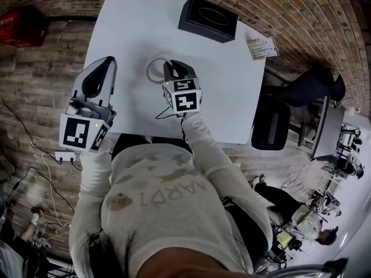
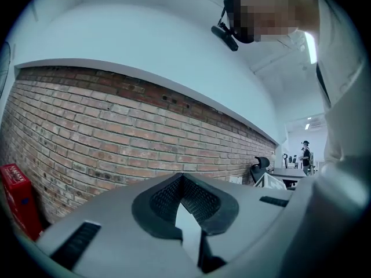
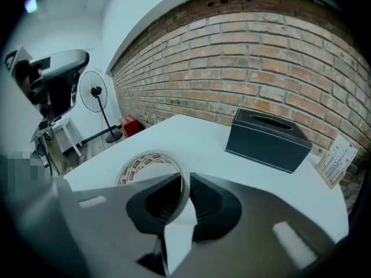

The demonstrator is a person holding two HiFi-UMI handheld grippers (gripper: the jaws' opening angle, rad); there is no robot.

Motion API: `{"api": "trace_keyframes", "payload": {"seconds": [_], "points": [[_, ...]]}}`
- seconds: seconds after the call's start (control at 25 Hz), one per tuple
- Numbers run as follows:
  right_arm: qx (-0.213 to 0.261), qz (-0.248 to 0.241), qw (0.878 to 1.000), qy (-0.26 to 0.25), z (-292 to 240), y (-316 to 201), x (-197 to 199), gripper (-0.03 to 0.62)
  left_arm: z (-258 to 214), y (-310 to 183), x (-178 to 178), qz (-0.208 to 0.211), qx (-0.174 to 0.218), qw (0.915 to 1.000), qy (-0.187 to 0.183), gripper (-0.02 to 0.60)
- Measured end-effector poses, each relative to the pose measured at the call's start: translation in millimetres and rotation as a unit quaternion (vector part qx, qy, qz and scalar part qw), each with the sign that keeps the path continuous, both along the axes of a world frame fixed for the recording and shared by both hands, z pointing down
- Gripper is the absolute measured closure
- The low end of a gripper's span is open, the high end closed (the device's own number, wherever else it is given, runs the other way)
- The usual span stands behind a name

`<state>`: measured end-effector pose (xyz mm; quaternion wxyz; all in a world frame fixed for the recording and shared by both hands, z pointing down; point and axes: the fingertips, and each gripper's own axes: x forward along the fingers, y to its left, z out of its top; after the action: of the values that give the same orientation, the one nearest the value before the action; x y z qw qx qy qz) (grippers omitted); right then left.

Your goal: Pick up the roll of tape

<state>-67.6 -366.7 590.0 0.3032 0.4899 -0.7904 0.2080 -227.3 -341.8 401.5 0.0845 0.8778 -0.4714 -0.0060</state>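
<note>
The roll of tape is a thin whitish ring with red print inside. My right gripper is shut on its near wall, one pad inside the ring and one outside. The ring hangs tilted from the jaws over the white table. From the head view, the roll of tape juts left of the right gripper at mid-table. My left gripper is at the table's left edge, shut and holding nothing. In its own view the left gripper points level at the brick wall.
A black tissue box stands at the table's far side, right of the tape, with a small printed card at the far right corner. A black office chair stands off the right edge. A red box sits on the floor at left.
</note>
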Motion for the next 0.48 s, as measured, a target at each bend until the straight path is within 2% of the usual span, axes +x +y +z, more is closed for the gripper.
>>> {"api": "trace_keyframes", "payload": {"seconds": [0.48], "points": [[0.061,0.012,0.997,-0.050,-56.2,18.6,28.6,0.537,-19.7,24.6,29.4,-0.004,0.015,0.9998,-0.008,0.575]]}}
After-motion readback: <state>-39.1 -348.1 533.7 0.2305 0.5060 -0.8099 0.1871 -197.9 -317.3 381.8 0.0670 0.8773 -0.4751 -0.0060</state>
